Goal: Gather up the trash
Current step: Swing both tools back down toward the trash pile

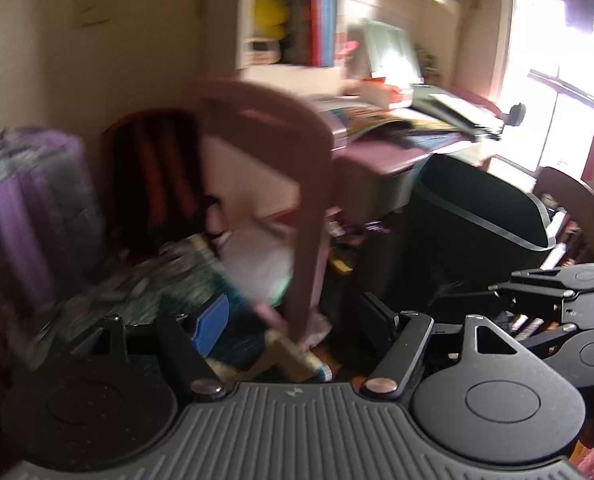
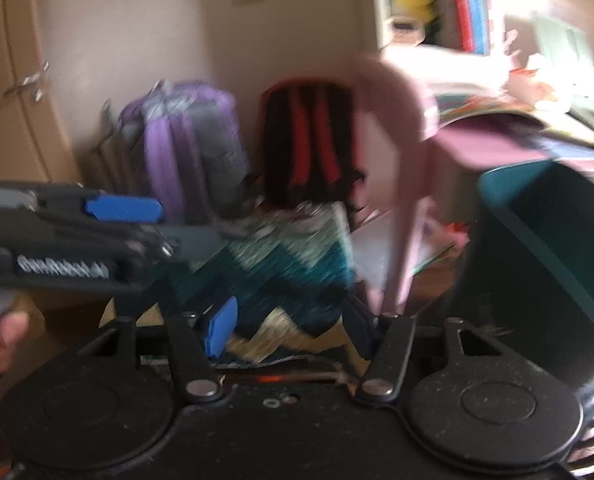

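Both views are motion-blurred. My left gripper (image 1: pixel 293 320) is open and empty, its blue-padded finger (image 1: pixel 211 326) at left and dark finger (image 1: pixel 377 318) at right. It points at white paper (image 1: pixel 257 264) lying on the floor behind a pink chair leg (image 1: pixel 305 264). A dark bin with a teal rim (image 1: pixel 477 216) stands to the right. My right gripper (image 2: pixel 289 326) is open and empty above a zigzag rug (image 2: pixel 281 276). The bin (image 2: pixel 545 248) is at its right. The left gripper (image 2: pixel 121 208) shows in the right wrist view; the right gripper (image 1: pixel 537 292) shows at the left view's right edge.
A pink chair (image 1: pixel 265 128) stands before a cluttered desk (image 1: pixel 397 128). A purple bag (image 2: pixel 189 152) and a red-black backpack (image 2: pixel 309 140) lean on the wall. A shelf with books (image 1: pixel 317 12) hangs above. A wooden cupboard (image 2: pixel 17 80) is at left.
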Motion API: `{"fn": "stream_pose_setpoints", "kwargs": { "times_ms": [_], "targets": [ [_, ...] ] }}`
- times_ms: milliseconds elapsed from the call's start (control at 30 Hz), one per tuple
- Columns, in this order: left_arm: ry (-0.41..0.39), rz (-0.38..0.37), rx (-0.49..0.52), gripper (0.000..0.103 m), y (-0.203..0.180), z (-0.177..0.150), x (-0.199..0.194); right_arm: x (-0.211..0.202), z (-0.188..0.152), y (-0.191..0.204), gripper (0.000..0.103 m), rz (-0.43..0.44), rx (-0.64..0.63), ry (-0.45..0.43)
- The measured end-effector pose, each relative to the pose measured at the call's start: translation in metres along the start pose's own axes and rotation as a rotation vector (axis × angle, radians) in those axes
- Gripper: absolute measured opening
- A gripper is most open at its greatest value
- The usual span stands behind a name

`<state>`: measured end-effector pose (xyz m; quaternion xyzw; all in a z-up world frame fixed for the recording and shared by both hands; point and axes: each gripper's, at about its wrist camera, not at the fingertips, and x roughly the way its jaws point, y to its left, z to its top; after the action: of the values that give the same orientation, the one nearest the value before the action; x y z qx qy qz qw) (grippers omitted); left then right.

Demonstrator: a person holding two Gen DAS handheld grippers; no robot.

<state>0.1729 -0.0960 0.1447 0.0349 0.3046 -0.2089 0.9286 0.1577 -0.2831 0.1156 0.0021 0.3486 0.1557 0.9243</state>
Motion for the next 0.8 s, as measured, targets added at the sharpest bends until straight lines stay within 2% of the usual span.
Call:
{"fn": "stream_pose_setpoints", "kwargs": {
  "times_ms": [100,267,433,567,700,800],
  "targets": [
    [0.003,0.056,-0.058,0.08,0.037,-0.022,-0.003,0.031,-0.004,0.023,0.058,0.033,-0.016,0.043],
    [0.036,0.123,-0.136,0.082,0.09,-0.058,0.005,0.079,-0.01,0.048,0.058,0.084,-0.003,0.093],
    [0.065,0.171,-0.189,0.082,0.128,-0.094,0.028,0.135,-0.026,0.064,0.058,0.11,0.005,0.169],
    [0.081,0.187,-0.25,0.085,0.156,-0.127,0.048,0.182,-0.049,0.068,0.058,0.117,0.041,0.239],
    [0.103,0.223,-0.288,0.099,0.178,-0.159,0.079,0.232,-0.079,0.067,0.058,0.112,0.097,0.33],
    [0.138,0.239,-0.319,0.099,0.192,-0.185,0.108,0.273,-0.104,0.064,0.058,0.103,0.131,0.402]
  ]
}}
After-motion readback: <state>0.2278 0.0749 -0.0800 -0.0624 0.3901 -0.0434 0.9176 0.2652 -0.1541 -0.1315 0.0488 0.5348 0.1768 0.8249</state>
